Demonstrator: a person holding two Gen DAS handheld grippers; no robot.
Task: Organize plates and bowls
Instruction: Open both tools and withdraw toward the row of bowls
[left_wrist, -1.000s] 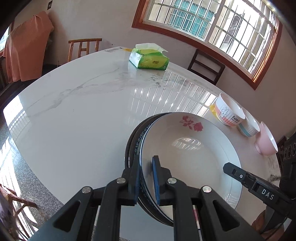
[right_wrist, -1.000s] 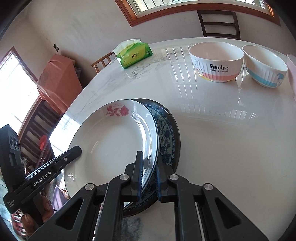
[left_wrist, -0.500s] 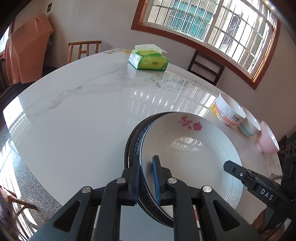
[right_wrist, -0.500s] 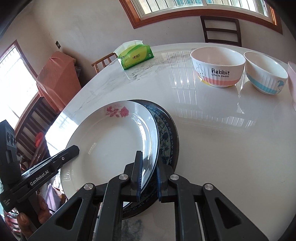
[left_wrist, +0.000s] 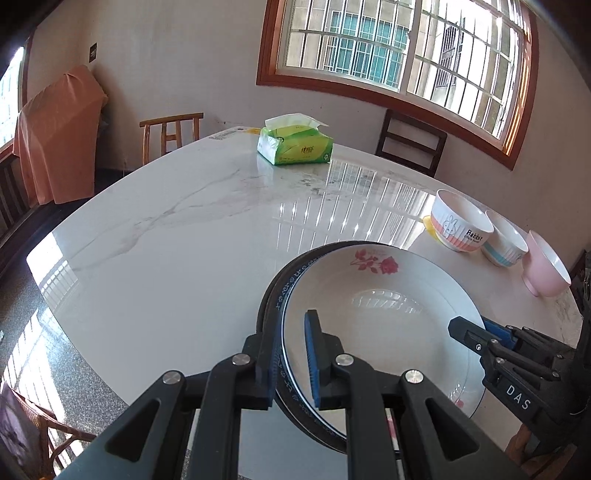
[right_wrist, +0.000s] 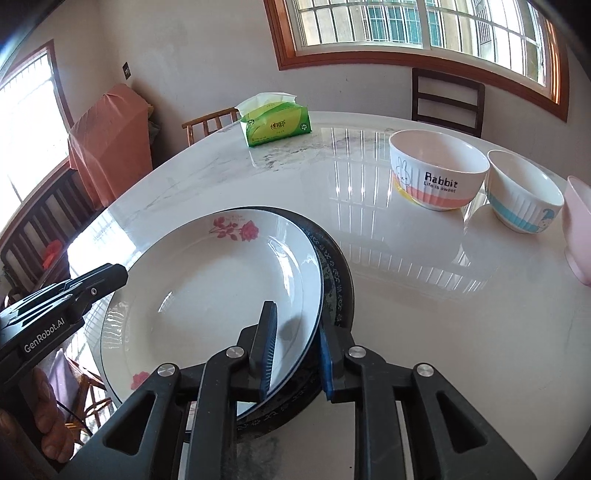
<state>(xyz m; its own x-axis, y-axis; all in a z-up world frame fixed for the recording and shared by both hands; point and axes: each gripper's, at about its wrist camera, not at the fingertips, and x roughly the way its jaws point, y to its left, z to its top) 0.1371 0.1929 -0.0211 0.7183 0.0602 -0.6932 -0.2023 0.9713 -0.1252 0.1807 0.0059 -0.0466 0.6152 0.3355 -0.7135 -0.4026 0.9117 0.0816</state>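
While tilted down, right gripper (right_wrist: 295, 350) fingers opening astride white plate (right_wrist: 207, 295); left gripper (left_wrist: 291, 354) clamps it

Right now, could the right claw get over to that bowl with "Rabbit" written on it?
Probably yes. The right claw, its jaws opening around the rim of the white rose plate, has only bare tabletop between it and the Rabbit bowl.

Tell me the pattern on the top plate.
White with red roses, thin dark rim line; top plate shows best in the right wrist view.
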